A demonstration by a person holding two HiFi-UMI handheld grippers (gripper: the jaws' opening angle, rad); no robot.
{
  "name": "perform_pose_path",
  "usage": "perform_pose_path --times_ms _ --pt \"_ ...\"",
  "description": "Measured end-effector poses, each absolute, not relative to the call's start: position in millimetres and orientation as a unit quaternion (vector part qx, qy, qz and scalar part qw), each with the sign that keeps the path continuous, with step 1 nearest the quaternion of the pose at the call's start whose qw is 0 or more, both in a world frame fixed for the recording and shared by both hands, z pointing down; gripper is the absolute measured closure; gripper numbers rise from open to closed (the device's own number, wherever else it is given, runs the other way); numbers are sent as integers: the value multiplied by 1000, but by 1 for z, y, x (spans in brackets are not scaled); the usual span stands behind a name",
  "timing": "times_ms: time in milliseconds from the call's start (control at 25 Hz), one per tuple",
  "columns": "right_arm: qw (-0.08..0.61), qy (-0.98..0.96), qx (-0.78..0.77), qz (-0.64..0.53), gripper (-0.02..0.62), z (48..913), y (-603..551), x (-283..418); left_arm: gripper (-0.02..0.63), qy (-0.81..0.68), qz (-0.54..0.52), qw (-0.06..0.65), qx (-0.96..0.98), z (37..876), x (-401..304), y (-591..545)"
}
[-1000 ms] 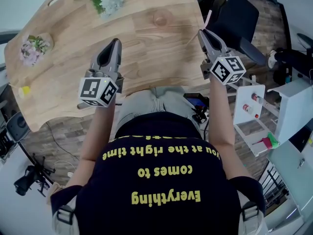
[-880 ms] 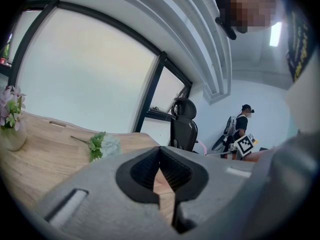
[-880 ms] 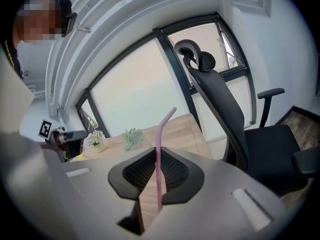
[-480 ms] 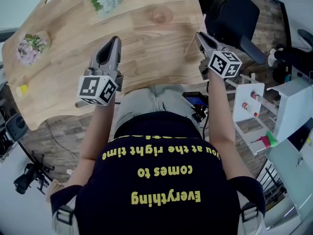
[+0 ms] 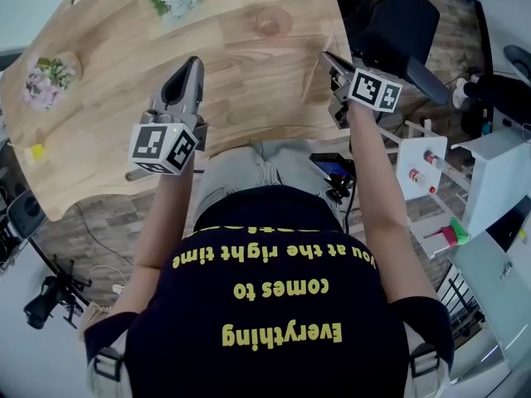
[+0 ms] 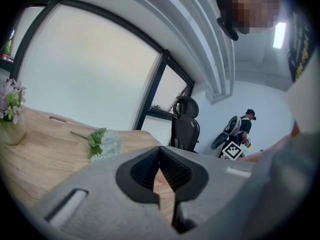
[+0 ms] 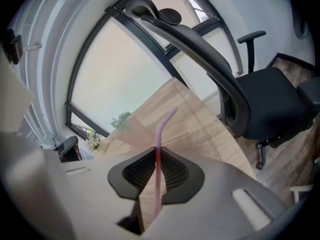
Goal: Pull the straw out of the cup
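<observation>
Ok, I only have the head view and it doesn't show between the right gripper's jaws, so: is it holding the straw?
Observer: Yes. In the right gripper view, the right gripper has its pads shut on the pink straw.
Operator: Which end sticks out?
Observer: The bent tip. It pokes out past the jaw tips and leans right in that view, above the wooden table.
Operator: And the left one, anything in it?
Observer: No. The left gripper view shows the left gripper with its jaws together and nothing between them.
</observation>
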State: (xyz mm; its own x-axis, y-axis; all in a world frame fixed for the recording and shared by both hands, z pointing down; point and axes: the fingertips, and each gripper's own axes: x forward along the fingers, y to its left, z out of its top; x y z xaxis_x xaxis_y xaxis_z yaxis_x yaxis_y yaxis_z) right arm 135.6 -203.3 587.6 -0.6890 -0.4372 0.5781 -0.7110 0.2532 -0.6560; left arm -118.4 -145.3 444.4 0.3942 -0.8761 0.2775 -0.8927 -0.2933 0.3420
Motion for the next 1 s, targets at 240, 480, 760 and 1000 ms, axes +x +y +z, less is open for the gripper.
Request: perform_pose_path --times_ms 240,480,760,1000 --pt "155 -759 364 516 555 606 -206 129 604 -550 18 228 803 446 -120 -146" --pt "171 -748 358 532 555 620 -205 123 604 -550 20 231 802 449 -123 -147" --pt "172 -739 363 541 554 627 -207 119 604 -550 22 234 802 449 -121 -146" --pt "174 -739 359 543 554 631 -208 112 604 -552 22 235 800 452 -125 -145"
